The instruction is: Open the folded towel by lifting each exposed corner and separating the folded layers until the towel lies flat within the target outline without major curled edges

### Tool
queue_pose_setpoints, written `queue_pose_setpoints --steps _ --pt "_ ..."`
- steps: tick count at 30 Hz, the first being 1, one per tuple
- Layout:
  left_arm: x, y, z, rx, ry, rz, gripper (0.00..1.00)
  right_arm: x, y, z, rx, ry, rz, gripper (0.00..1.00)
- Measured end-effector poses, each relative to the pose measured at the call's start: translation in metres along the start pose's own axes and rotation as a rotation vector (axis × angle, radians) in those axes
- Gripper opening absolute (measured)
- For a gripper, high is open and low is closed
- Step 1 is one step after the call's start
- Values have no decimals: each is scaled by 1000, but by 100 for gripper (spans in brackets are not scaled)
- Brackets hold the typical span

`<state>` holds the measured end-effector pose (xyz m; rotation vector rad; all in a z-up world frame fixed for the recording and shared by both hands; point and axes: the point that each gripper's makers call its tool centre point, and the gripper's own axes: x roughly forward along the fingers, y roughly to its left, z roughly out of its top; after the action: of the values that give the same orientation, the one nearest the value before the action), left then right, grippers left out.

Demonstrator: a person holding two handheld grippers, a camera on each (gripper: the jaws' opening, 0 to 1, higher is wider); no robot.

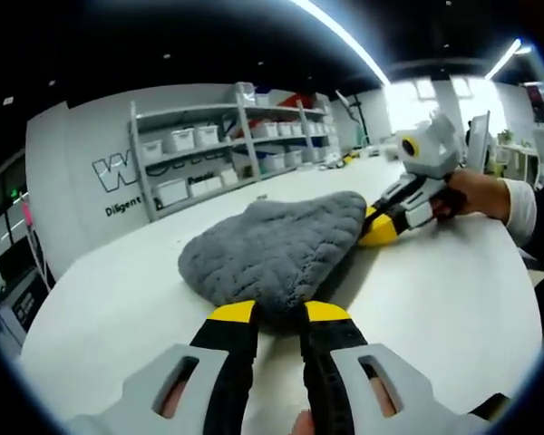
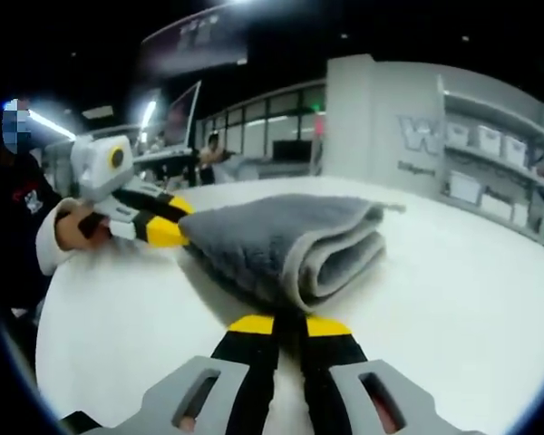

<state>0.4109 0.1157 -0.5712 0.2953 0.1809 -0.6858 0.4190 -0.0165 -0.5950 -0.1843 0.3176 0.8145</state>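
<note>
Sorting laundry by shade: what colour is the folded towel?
Grey, with a quilted texture; the towel shows best in the left gripper view.

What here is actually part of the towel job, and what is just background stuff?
Part of the job:
- grey towel, still folded
- left gripper, jaws at one towel edge
- right gripper, jaws at another towel edge
- white table under it

Just background:
- shelves with white bins
- wall lettering
</note>
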Motion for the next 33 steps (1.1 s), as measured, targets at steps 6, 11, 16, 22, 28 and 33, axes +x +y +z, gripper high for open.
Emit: queue_pose_setpoints --steps 6,11,16,22,28,33 --pt "-2 -2 1 -12 3 1 14 -5 3 -1 19 2 11 4" --pt "-3 -4 0 -10 6 -8 14 -11 8 -4 16 1 14 4" --pt "-4 -5 1 -4 8 -7 13 -14 10 -5 -3 6 10 4" --pt "-9 -7 0 -27 8 -14 12 -18 14 -7 22 12 23 4" --pt "-10 -8 0 -37 8 -19 12 -23 19 -8 14 15 16 4" --pt "-12 -3 2 -45 11 -10 12 -25 24 -9 33 21 36 4"
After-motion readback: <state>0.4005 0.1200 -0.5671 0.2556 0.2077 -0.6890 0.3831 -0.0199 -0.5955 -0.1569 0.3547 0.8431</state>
